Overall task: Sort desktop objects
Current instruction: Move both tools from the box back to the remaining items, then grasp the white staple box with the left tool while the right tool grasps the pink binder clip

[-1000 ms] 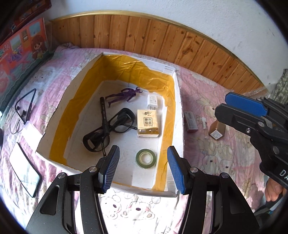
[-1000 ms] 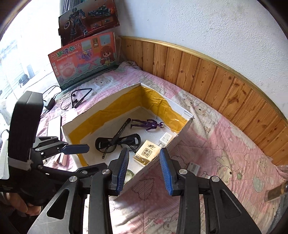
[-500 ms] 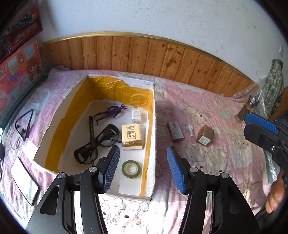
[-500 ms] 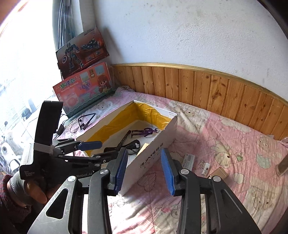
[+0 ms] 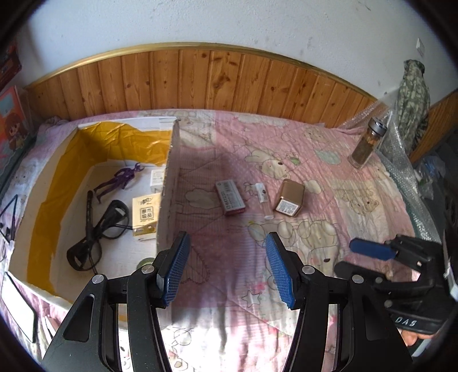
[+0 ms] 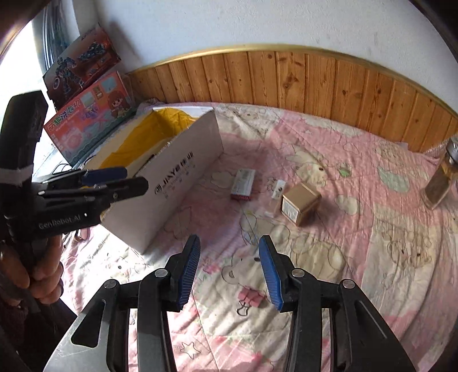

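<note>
On left gripper (image 6: 114, 178) "GenRobot.AI", both grippers' fingers spread, empty, right gripper (image 6: 229, 269) just widening.

- I take this for a bedroom in a home: I am working over a bed (image 5: 329, 229) spread with a pink quilt printed with cartoon bears.
- Behind the bed I see knotty wood panelling (image 5: 214, 80) capped by a gilt strip, under a scuffed white plaster wall (image 6: 257, 25).
- To my left, boxed children's toys (image 6: 86, 126) lean by a bright window.
- A camouflage garment (image 5: 412, 94) hangs at the far right.
- Small household things lie in a cardboard box (image 5: 169, 186) on the quilt.
</note>
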`<state>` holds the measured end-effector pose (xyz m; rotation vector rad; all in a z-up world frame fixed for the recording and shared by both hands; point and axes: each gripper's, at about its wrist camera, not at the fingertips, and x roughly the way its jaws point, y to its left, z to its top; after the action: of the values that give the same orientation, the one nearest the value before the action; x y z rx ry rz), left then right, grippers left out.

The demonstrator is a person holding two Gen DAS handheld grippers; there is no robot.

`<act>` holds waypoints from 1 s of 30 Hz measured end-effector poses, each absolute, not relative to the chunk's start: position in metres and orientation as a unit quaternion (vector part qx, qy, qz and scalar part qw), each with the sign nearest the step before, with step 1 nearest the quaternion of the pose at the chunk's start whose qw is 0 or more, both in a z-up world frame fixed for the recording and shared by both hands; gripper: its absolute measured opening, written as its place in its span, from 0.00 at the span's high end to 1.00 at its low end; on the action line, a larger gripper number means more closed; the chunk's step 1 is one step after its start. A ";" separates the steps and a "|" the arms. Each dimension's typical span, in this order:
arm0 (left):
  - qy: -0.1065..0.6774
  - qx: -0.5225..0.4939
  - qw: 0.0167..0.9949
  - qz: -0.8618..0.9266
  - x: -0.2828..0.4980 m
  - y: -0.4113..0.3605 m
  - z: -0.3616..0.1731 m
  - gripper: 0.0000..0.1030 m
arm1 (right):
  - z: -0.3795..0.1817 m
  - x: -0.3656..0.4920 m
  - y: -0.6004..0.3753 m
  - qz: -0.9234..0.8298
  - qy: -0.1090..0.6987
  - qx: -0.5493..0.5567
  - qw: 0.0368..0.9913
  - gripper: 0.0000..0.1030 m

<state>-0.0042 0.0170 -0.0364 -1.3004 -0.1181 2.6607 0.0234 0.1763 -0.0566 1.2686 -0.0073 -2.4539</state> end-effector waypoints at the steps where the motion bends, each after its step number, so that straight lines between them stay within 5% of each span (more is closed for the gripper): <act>1: -0.042 -0.442 0.093 0.891 -0.009 0.021 -0.041 0.44 | -0.069 0.025 0.183 -0.867 -0.017 0.464 0.180 0.57; 6: -0.052 -0.473 0.089 0.875 -0.042 0.042 -0.070 0.44 | -0.123 0.038 0.191 -0.846 -0.038 0.512 0.143 0.54; 10: -0.052 -0.491 0.074 0.866 -0.067 0.052 -0.098 0.44 | -0.146 0.046 0.189 -0.846 -0.022 0.517 0.127 0.40; 23: -0.053 -0.506 0.016 0.861 -0.119 0.052 -0.148 0.44 | -0.181 0.038 0.179 -0.855 0.010 0.504 0.123 0.40; 30: -0.074 -0.509 0.012 0.858 -0.135 0.053 -0.163 0.44 | -0.181 0.033 0.172 -0.862 0.047 0.491 0.115 0.62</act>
<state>-0.1350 0.0526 -0.1630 -1.5874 -0.2308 2.6743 0.0327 0.1721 -0.1810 1.4399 0.1383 -2.5256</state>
